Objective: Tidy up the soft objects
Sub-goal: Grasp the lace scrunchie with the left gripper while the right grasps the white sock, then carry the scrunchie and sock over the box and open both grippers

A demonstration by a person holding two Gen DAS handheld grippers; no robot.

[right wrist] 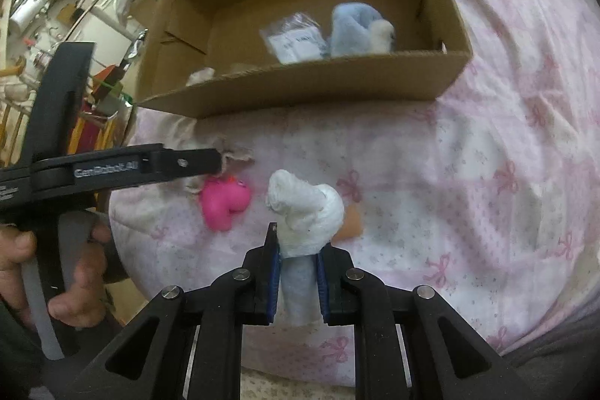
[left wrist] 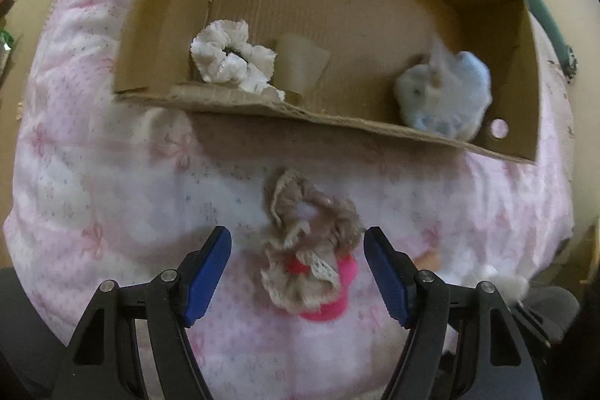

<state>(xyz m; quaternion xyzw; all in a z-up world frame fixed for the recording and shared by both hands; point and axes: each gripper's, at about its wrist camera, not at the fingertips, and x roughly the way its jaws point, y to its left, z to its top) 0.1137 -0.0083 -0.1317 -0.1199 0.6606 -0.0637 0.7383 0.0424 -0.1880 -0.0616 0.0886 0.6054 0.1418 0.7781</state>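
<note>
My left gripper is open, its blue pads on either side of a beige lace scrunchie that lies on a pink soft toy on the pink bedspread. My right gripper is shut on a white rolled cloth and holds it above the bedspread. The left gripper also shows in the right wrist view, over the pink toy. The cardboard box holds a white scrunchie and a light blue plush. The box also shows a plastic packet.
A small peach-coloured object lies behind the white cloth. A translucent roll sits in the box beside the white scrunchie. The bed's left edge drops off to a cluttered room.
</note>
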